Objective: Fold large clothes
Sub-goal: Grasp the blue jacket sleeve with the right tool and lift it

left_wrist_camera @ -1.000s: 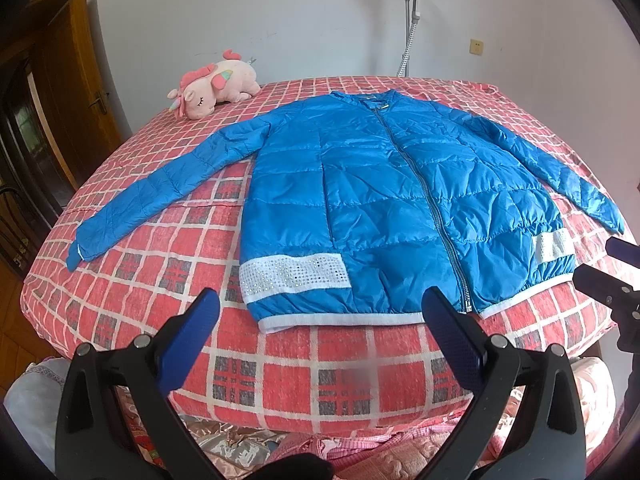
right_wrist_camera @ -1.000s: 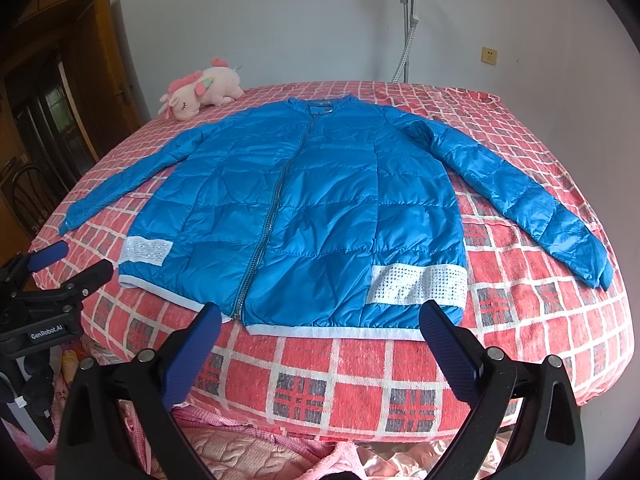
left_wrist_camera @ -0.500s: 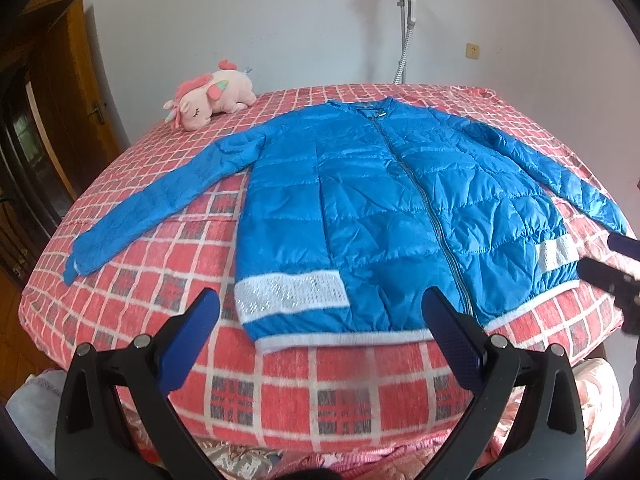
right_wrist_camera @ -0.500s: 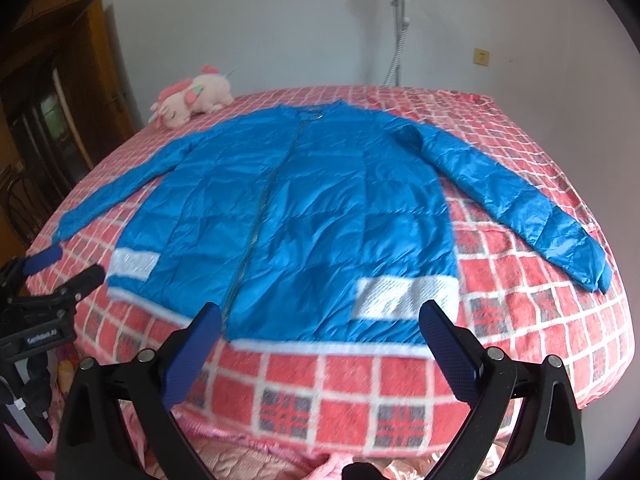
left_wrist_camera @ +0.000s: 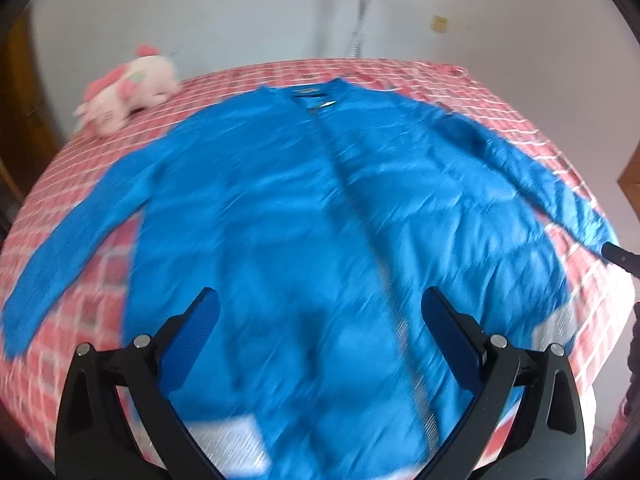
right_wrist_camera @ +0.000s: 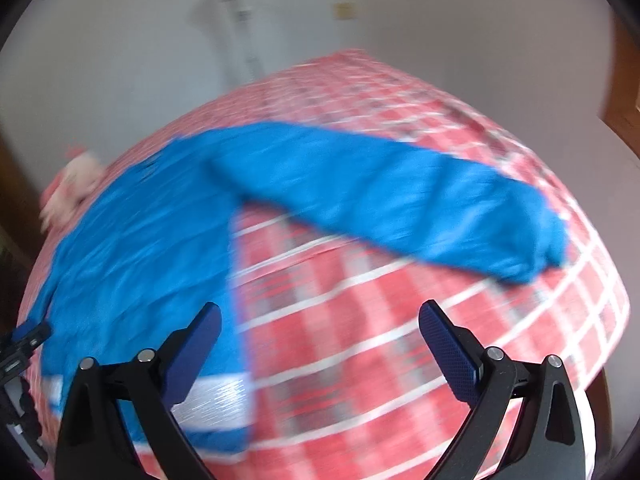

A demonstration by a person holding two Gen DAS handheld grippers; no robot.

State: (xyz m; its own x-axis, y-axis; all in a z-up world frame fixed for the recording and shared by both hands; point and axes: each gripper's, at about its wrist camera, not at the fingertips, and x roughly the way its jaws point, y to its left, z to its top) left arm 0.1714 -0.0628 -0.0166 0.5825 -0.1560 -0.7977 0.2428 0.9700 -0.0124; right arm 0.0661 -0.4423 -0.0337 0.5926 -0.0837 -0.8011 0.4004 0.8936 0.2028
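No legible text

Nothing can be read: the neck label of the blue jacket (left_wrist_camera: 312,94) is blurred beyond reading.

Pink and white plush toy (left_wrist_camera: 127,94) at upper left of the left wrist view, lying on red checked bedspread (left_wrist_camera: 500,112), white wall (left_wrist_camera: 224,16) behind, shower hose (left_wrist_camera: 362,12) hanging at top centre, wall socket (left_wrist_camera: 440,23) at upper right, brown wooden door (left_wrist_camera: 18,92) at left edge, everything motion-blurred.
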